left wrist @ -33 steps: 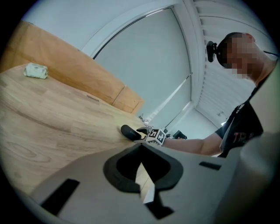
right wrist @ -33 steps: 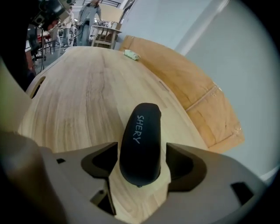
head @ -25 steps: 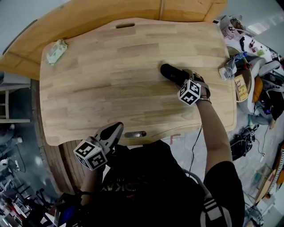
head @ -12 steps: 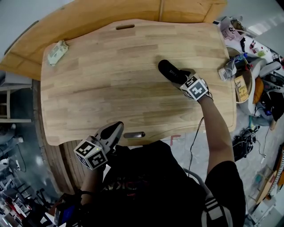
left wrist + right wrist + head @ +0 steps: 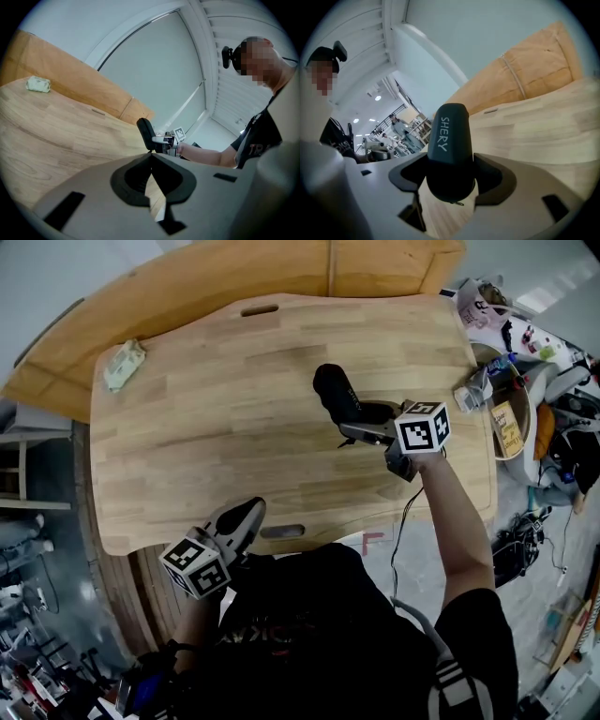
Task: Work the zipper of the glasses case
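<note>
**Head view with both gripper views.** My right gripper point(image 5: 364, 425) has just been closing its jaws. The glasses case point(image 5: 334, 392) stands between them, clamped across its near end and carried clear above the table point(image 5: 187, 437), with its far end pointing away from me. In the right gripper view the pads press on both flanks of the dark shell. A small tab point(image 5: 458, 203), probably the zipper pull, hangs beneath the near end. My left gripper point(image 5: 246, 515) is closed on nothing and hangs at the table's near edge, well apart from the case. A pale packet point(image 5: 124, 364) lies near the far left corner.

**Handling, as I judge it.** The case looks like a light, fairly stiff moulded shell with a matte skin, so a firm squeeze should neither crush it nor slip. Because it is rounded, it may swivel between the pads when the zipper is tugged. I would hold it across the broad flanks, clear of the seam. The tab is small and thin and needs a pinch from the very tips of the free gripper.
</note>
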`<state>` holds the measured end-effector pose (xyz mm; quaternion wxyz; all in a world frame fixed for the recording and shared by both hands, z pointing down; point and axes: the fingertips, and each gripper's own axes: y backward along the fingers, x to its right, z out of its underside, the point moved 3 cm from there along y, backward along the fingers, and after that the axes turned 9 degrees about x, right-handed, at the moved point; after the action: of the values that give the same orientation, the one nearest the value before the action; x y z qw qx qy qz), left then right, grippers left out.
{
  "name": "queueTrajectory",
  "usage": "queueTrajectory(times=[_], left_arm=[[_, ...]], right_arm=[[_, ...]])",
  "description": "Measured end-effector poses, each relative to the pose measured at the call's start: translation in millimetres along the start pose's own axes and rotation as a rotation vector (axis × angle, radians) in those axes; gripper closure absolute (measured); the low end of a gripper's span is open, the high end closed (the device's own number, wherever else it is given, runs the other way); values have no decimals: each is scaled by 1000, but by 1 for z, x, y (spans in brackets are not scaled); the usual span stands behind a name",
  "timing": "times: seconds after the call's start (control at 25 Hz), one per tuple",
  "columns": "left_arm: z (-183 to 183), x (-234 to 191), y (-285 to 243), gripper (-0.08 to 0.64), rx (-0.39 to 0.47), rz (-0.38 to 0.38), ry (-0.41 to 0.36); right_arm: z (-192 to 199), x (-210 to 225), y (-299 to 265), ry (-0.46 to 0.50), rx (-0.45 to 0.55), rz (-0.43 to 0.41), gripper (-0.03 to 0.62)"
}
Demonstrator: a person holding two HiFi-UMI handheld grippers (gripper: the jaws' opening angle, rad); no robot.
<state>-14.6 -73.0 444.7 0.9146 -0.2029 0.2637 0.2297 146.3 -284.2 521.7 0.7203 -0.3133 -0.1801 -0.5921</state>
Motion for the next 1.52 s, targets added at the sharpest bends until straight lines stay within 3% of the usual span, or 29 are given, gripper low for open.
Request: queueTrajectory(times=[0.16,0.36,0.52,0.68,0.92,1.08,1.24,1.52], left_arm=[[-7,-1,-2,530,20,17,-12],[-18,-4,-8,378,38,75,6],[-32,-4,-17,246,47,135,54],[-42,2,-23,187,19,246,67],[-61,7,-16,156,24,382,22],[-71,23,0,150,34,541,27],[-75,37,15,150,19,677,49],[-78,33,28,154,2,708,39]], right_arm=[[2,-37,-9,31,1,-84,273],[7,-86,-23,102,-16,-142,273],[12,-121,-33,223,-63,-129,273],[22,-159,-46,309,-117,-150,272],[30,-216,-57,208,-92,-312,272],[37,-247,-66,140,-100,-413,272],[49,-268,-78,151,-150,-453,272],[49,-277,-84,121,-134,-472,272]])
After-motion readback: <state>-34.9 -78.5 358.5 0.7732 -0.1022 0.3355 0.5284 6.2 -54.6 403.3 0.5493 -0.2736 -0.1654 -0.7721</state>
